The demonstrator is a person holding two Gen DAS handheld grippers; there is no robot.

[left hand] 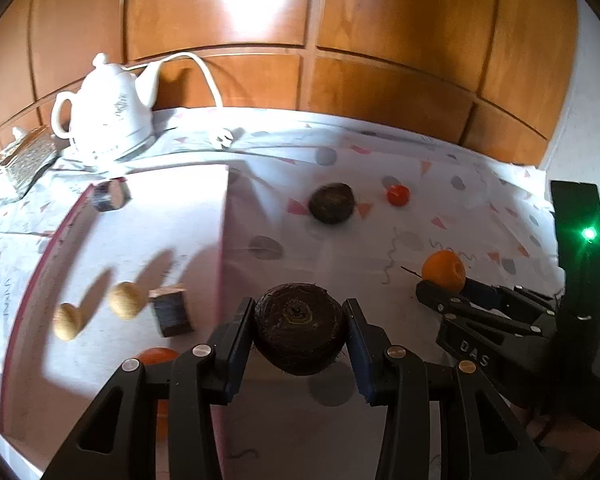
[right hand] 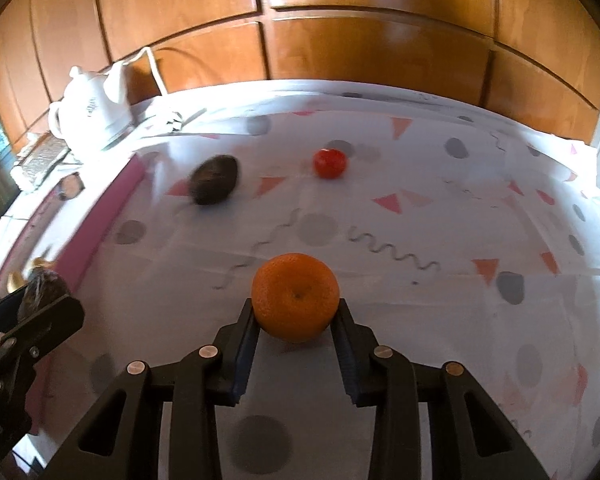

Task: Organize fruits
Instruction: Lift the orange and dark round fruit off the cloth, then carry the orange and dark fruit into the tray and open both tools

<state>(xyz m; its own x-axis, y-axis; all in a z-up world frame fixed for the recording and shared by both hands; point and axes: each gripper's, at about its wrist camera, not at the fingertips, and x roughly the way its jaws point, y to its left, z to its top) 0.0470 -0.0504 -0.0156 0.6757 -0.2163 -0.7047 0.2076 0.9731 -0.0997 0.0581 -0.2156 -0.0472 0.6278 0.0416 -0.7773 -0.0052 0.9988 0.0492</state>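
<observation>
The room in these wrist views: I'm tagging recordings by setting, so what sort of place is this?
Probably a home kitchen or dining area. A white teapot-style kettle with a cord stands on a patterned tablecloth, wooden cabinet panels run behind the table, and loose produce such as an orange is being handled.

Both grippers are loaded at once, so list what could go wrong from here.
1. The left gripper holds the dark round fruit only at its sides; it may roll out on the way to the pink-edged tray.
2. The orange sits at the very tips of the right gripper, so it could slip forward.
3. The two grippers are close together and might collide.
</observation>
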